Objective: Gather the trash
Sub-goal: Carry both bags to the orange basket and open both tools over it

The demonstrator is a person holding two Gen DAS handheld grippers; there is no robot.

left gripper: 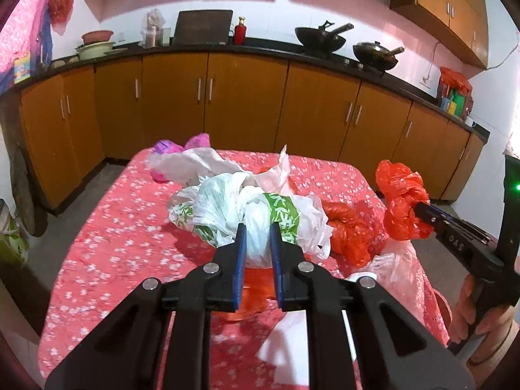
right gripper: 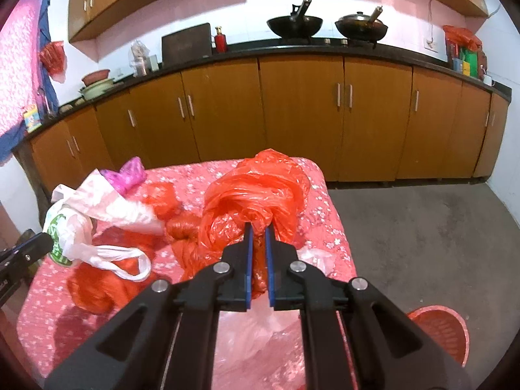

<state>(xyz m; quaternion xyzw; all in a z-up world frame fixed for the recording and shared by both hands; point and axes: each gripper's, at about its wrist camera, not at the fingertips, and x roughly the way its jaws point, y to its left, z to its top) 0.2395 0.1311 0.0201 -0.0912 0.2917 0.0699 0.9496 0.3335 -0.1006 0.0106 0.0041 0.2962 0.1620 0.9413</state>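
My left gripper (left gripper: 256,229) is shut on a white and green plastic bag (left gripper: 227,208), held just above the pink flowered table (left gripper: 107,227). My right gripper (right gripper: 258,229) is shut on a knotted red plastic bag (right gripper: 256,191), lifted above the table; it also shows in the left wrist view (left gripper: 401,201). More trash lies on the table: a crumpled red bag (left gripper: 347,230), a pale pink bag (left gripper: 195,162) and a purple bag (left gripper: 195,141).
A red basket (right gripper: 445,331) stands on the floor right of the table. Wooden cabinets (left gripper: 243,104) run behind, with woks (left gripper: 320,37) on the counter. Grey floor (right gripper: 422,243) lies to the right.
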